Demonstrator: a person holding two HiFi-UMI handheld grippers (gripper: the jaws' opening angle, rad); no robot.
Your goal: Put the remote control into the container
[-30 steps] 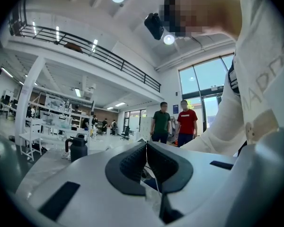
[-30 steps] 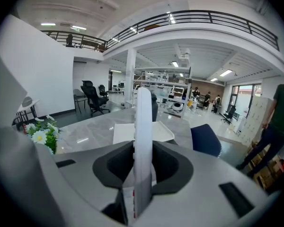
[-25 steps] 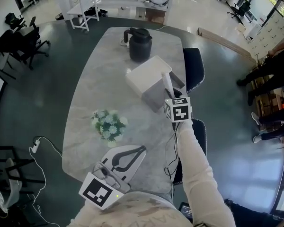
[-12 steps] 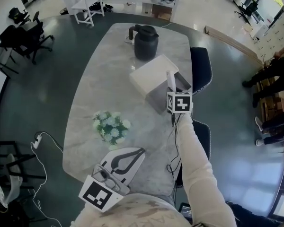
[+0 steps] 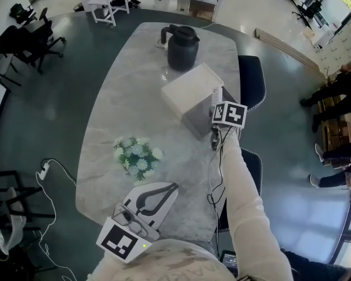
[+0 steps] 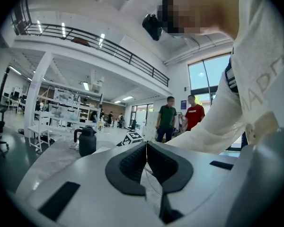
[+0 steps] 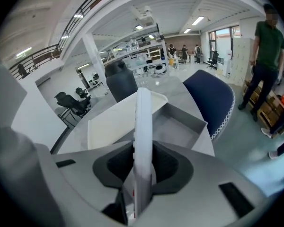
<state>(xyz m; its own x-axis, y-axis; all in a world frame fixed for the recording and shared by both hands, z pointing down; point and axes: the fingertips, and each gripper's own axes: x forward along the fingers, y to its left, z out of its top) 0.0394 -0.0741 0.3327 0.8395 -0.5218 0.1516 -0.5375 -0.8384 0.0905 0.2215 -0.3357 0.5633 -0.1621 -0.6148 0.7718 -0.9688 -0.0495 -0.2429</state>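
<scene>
Right claw (image 7: 143,167) clamps the white remote control (image 7: 143,117) by the container (image 7: 179,126); left claw (image 6: 146,161) closed, empty.

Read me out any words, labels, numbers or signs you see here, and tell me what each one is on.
Letters on the person's pale top: tilted and cut off, not readable for sure.
Blue sign on the far wall: too small to read.
Marker cubes: black-and-white squares only, no words.
</scene>
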